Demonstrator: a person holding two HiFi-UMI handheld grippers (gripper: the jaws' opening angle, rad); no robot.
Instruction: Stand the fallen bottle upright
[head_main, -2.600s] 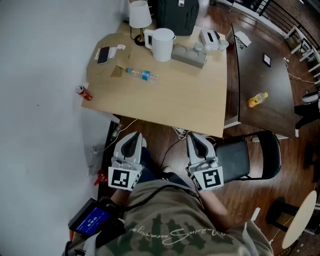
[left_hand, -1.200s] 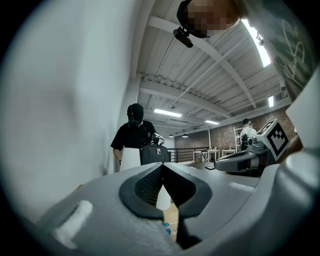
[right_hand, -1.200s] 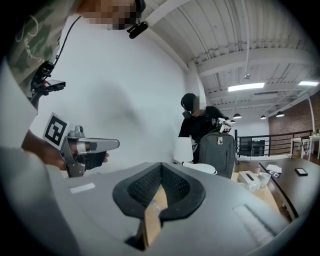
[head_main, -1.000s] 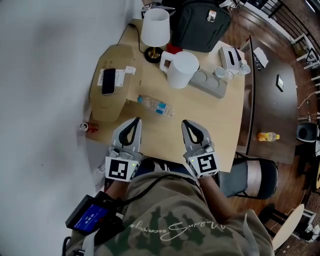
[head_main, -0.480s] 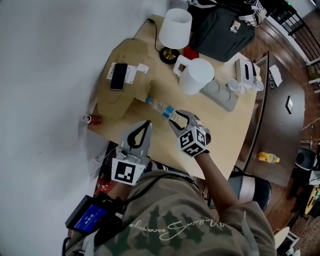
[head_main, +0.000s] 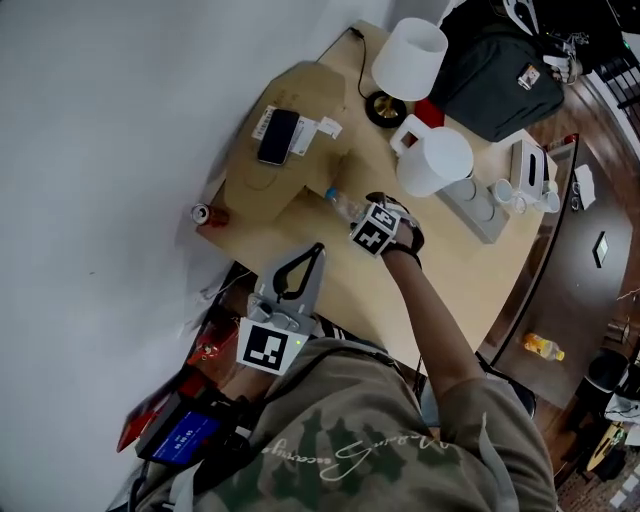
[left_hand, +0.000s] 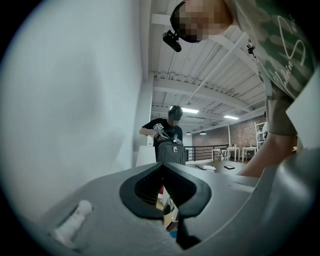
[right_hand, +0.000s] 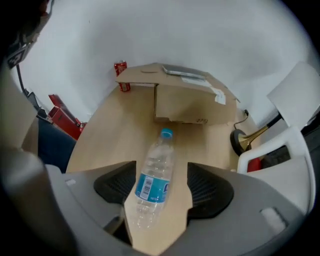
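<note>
A clear plastic bottle with a blue cap and blue label lies on its side on the light wooden table. In the head view only its cap end shows past the marker cube. My right gripper points steeply down over it. Its jaws are opening, and the bottle lies between the two dark pads without touching them. From the head view the right gripper is over the table's middle. My left gripper hangs shut at the table's near edge, holding nothing.
A cardboard box with a phone on it stands just beyond the bottle. A white jug, a lamp, a power strip and a dark backpack crowd the far right. A red can sits at the left corner.
My right gripper has gone forward and down from beside the left one to over the bottle, and its jaws have spread apart. The left gripper has stayed at the table's edge.
</note>
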